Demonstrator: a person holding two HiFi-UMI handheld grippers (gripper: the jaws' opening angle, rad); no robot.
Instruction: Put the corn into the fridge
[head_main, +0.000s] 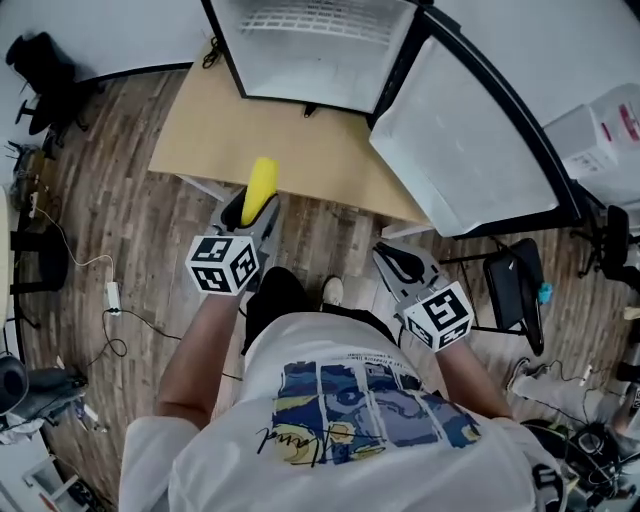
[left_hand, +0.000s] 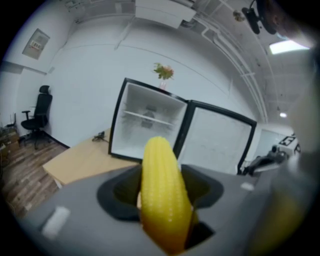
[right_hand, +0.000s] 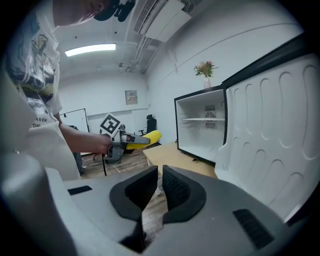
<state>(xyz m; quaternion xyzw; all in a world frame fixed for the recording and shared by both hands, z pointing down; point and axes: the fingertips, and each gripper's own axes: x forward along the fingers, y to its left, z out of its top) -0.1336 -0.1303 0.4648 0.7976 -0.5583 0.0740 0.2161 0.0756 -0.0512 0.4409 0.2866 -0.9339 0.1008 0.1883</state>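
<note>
My left hand-held gripper (head_main: 252, 210) pinches the corn (left_hand: 162, 195) near its base, so the long free end could pivot or slip out. My right hand-held gripper (right_hand: 159, 186) is pressed together and empty. Across the worktop (left_hand: 85, 160), the tip could clip the open fridge (left_hand: 145, 125) frame.

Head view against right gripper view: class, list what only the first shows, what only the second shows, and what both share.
Only the head view: the person's printed shirt, a white shoe and a power strip on the floor. Only the right gripper view: the flowers on top of the fridge, a ceiling light, and a straight look at the right gripper, its jaws close together with nothing between them. Both: the left gripper shut on the yellow corn, the open fridge and the tan table.
</note>
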